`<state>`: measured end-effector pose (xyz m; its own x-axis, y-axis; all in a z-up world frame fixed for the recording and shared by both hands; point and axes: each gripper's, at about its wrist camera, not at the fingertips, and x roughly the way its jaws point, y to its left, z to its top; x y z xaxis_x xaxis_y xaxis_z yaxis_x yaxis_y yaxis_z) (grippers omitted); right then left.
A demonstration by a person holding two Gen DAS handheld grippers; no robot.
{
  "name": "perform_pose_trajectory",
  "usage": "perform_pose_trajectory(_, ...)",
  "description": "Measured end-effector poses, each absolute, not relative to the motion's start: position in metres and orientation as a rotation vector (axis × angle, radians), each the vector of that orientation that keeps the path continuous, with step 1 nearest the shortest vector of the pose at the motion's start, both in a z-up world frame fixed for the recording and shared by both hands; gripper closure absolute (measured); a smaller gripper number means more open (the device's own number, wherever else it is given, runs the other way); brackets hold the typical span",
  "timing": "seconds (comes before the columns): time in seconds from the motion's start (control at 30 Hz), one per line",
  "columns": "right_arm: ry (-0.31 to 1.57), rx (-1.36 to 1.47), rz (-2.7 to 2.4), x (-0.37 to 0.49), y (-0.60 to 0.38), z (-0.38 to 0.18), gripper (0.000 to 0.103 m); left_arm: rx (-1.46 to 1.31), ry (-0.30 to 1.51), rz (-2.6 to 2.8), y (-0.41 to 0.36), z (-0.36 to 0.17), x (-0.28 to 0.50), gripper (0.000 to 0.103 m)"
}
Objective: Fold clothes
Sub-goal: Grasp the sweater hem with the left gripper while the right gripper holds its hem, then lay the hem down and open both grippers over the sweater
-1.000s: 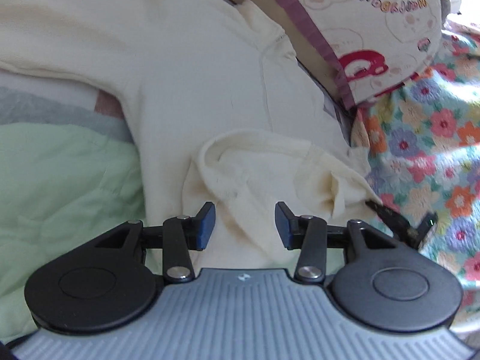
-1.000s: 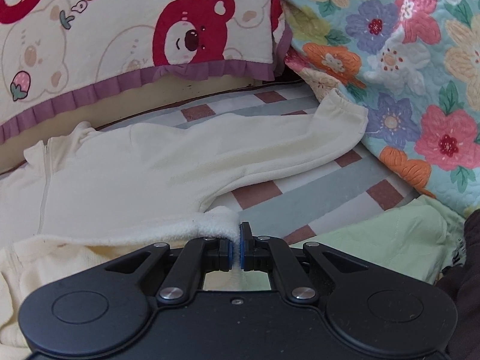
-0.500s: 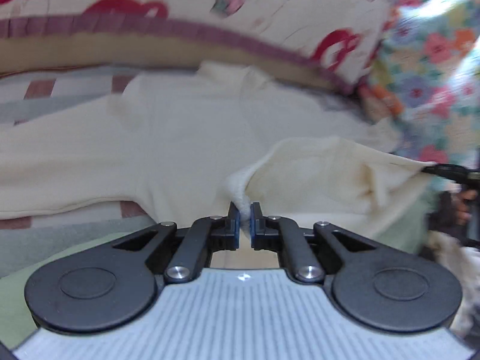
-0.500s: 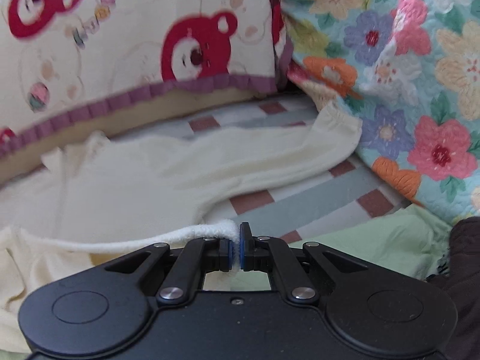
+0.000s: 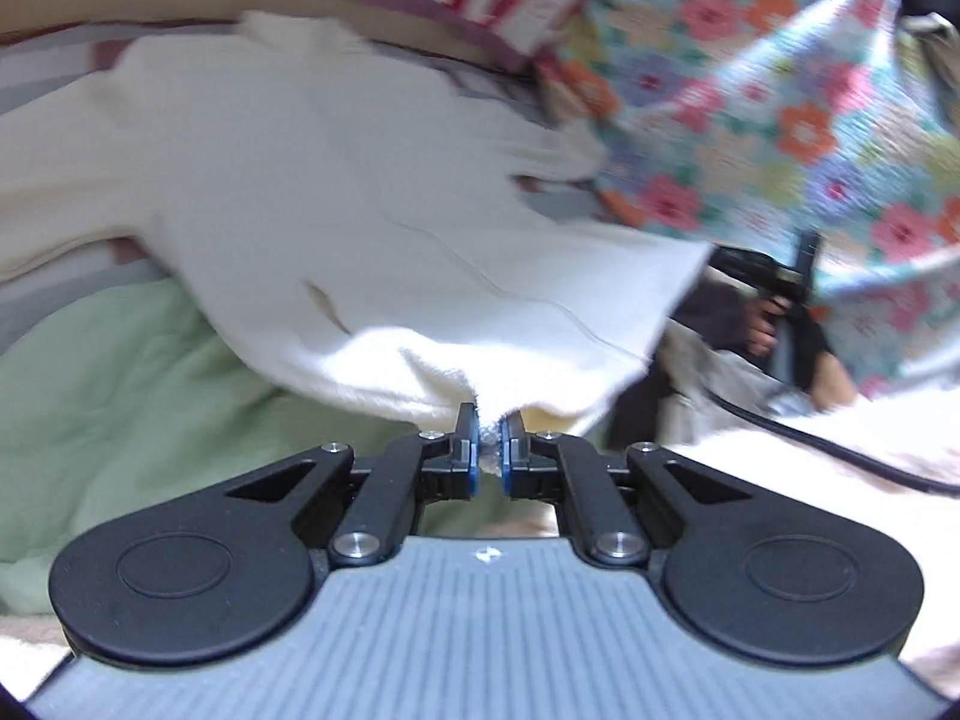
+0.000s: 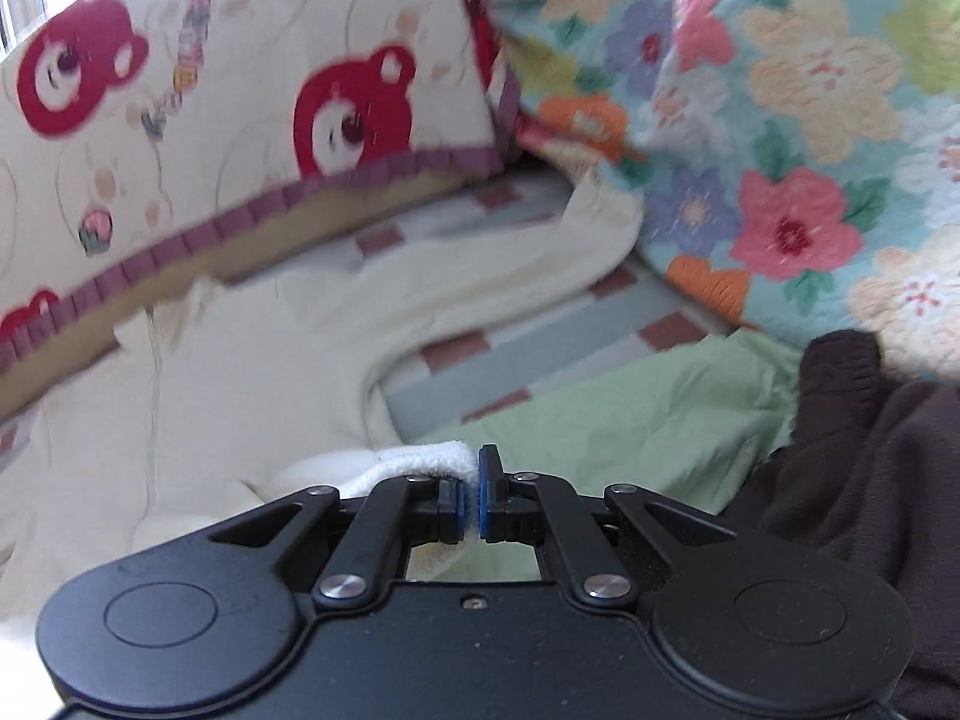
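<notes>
Cream garment (image 5: 372,192), seemingly both grippers' catch

**Garment spread across the bed, hem lifted at both corners**

The garment (image 6: 252,396) lies on the bed sheet (image 6: 540,354), collar toward the pillow (image 6: 240,120) behind it. Its one sleeve reaches right to the quilt (image 6: 810,150). The left hand-held gripper (image 5: 487,450) and right hand-held gripper (image 6: 473,501) each pinch the near hem. A blanket (image 6: 630,420) lies beneath, nearer; dark clothing (image 6: 870,480) sits right.
</notes>
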<state>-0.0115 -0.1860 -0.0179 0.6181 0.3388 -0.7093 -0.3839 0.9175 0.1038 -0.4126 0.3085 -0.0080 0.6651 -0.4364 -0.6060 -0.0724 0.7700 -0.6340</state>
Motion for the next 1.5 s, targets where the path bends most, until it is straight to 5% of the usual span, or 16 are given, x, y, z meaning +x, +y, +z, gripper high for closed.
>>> perform_pose_trajectory(0.33,0.99,-0.583,0.423,-0.049,-0.159,-0.121,0.1,-0.758,1.105,-0.181,0.299,-0.086,-0.406,0.096)
perform_pose_trajectory(0.4,0.97,-0.646,0.463,-0.051,-0.156,-0.119,0.089,-0.79,1.124,-0.168,0.3,-0.093,-0.404,0.093)
perform_pose_trajectory(0.53,0.93,-0.601,0.59,-0.054,-0.165,-0.087,0.061,-0.74,1.127,-0.164,0.304,-0.081,-0.401,0.064)
perform_pose_trajectory(0.67,0.915,-0.604,0.713,-0.069,-0.164,-0.057,0.055,-0.723,1.059,-0.196,0.313,-0.051,-0.407,0.061)
perform_pose_trajectory(0.93,0.862,-0.216,0.841,-0.069,-0.133,0.003,0.054,-0.452,1.007,-0.033,0.329,-0.059,-0.413,0.054)
perform_pose_trajectory(1.0,0.87,-0.198,0.908,-0.072,-0.093,-0.009,0.064,-0.365,0.941,0.073,0.339,-0.062,-0.393,0.054)
perform_pose_trajectory(1.07,0.867,-0.278,0.974,-0.08,-0.04,-0.025,0.094,-0.315,0.865,0.162,0.349,-0.066,-0.371,0.055)
perform_pose_trajectory(1.13,0.85,-0.322,1.032,-0.085,0.016,-0.033,0.101,-0.313,0.786,0.187,0.359,-0.074,-0.348,0.056)
perform_pose_trajectory(1.3,0.826,-0.416,1.12,-0.088,0.155,-0.055,0.096,-0.382,0.844,0.246,0.389,-0.12,-0.304,0.066)
perform_pose_trajectory(1.5,0.884,-0.516,1.11,-0.075,0.268,-0.104,0.087,-0.507,0.943,0.28,0.408,-0.168,-0.312,0.066)
